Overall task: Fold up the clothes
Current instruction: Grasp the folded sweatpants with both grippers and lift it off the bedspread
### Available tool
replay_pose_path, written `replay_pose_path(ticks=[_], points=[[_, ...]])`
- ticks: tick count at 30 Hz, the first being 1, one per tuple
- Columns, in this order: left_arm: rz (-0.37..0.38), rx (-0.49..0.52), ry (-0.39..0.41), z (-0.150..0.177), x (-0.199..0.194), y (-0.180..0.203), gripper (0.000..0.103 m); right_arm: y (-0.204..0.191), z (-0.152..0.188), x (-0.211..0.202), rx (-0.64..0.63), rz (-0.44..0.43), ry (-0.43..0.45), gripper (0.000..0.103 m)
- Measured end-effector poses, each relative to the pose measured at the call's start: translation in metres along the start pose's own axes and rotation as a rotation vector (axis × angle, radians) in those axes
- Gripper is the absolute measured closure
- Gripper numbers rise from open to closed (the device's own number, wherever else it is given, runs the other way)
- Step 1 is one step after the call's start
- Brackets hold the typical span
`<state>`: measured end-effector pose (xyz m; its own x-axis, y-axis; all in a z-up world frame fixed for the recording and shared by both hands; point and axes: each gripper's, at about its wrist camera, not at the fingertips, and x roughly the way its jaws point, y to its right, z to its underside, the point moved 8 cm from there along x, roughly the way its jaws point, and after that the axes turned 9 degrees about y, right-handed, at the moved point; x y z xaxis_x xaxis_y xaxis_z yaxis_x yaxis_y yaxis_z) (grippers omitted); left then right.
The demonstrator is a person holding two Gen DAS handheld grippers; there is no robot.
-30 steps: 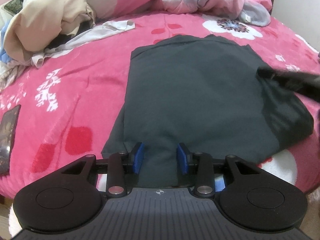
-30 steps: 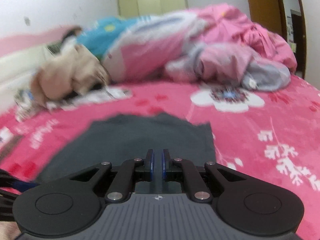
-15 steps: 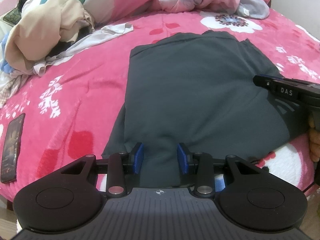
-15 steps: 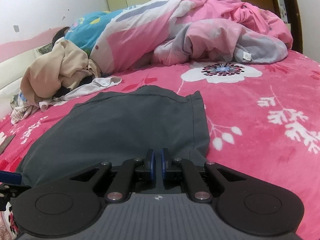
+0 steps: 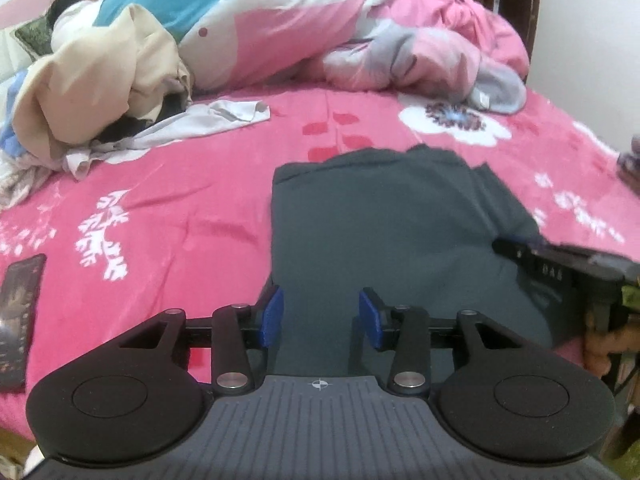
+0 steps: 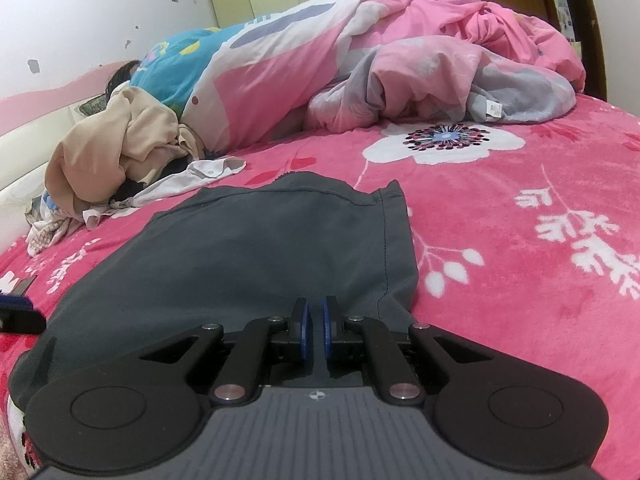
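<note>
Dark grey garment [image 5: 384,216] lies flat mid-frame on the pink floral bed [image 5: 192,208], likely spread for folding. Left claw [image 5: 320,318], jaws just widened, straddles its near hem w/o pinching it; right claw [image 6: 314,330] is clenched at the near right edge, whether on cloth I can't tell. Unfolded clothes pile [image 5: 100,92] upper left, phone [image 5: 18,320] at left edge, pale wall [image 6: 100,12] behind.

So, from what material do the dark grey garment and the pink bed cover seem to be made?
The dark grey garment looks like a thin, matte knit, likely cotton jersey: it lies limp, with a stitched hem. The pink bed cover looks like plush fleece: fuzzy nap, soft sheen, printed flowers. Both are guesses from the look.
</note>
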<state>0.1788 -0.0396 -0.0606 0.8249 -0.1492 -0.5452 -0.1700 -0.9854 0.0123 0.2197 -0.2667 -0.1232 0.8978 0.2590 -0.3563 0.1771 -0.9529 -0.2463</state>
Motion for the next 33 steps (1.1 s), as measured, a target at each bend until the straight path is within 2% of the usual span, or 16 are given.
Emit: replay_pose_path(ticks=[3,5,6,7,8,10,13,14,16,18,19,20,25,27,31,33], points=[[0.076,-0.037,0.005,-0.004,0.014,-0.008,0.061,0.001,-0.003,-0.001,0.027,-0.01,-0.018,0.096],[0.141,-0.047,0.001,-0.008,0.022,-0.011,0.055,0.006,-0.014,-0.008,0.068,-0.044,-0.015,0.092],[0.174,-0.052,-0.001,-0.009,0.026,-0.013,0.052,0.01,-0.022,-0.014,0.093,-0.068,-0.003,0.082],[0.207,-0.058,-0.003,-0.011,0.029,-0.015,0.045,0.013,-0.029,-0.019,0.118,-0.091,0.009,0.066],[0.239,-0.053,-0.003,-0.013,0.034,-0.015,0.037,0.017,-0.037,-0.025,0.143,-0.115,0.021,0.056],[0.298,-0.056,-0.005,-0.017,0.044,-0.018,0.031,0.031,-0.05,-0.033,0.201,-0.145,0.026,0.055],[0.355,-0.123,-0.056,-0.017,0.069,-0.029,0.029,0.068,-0.055,-0.025,0.325,-0.141,-0.051,0.05],[0.365,-0.15,-0.081,-0.015,0.079,-0.034,0.029,0.077,-0.051,-0.018,0.344,-0.132,-0.101,0.044],[0.39,-0.192,-0.131,-0.009,0.094,-0.041,0.029,0.09,-0.042,-0.005,0.367,-0.126,-0.201,0.04],[0.438,-0.207,-0.15,-0.007,0.105,-0.043,0.026,0.089,-0.041,0.007,0.378,-0.181,-0.24,0.033],[0.466,-0.2,-0.141,-0.009,0.107,-0.041,0.02,0.085,-0.043,0.012,0.38,-0.221,-0.256,0.023],[0.49,-0.202,-0.14,-0.01,0.111,-0.039,0.014,0.08,-0.045,0.018,0.384,-0.264,-0.276,0.018],[0.588,-0.222,-0.131,-0.021,0.131,-0.033,0.013,0.052,-0.053,0.072,0.398,-0.45,-0.374,0.018],[0.616,-0.239,-0.123,-0.026,0.138,-0.032,0.017,0.038,-0.055,0.092,0.386,-0.523,-0.398,0.024],[0.669,-0.212,-0.094,-0.033,0.148,-0.027,0.041,0.011,-0.053,0.119,0.346,-0.629,-0.448,0.041],[0.663,-0.216,-0.085,-0.034,0.154,-0.025,0.048,0.0,-0.053,0.128,0.329,-0.663,-0.458,0.052]])
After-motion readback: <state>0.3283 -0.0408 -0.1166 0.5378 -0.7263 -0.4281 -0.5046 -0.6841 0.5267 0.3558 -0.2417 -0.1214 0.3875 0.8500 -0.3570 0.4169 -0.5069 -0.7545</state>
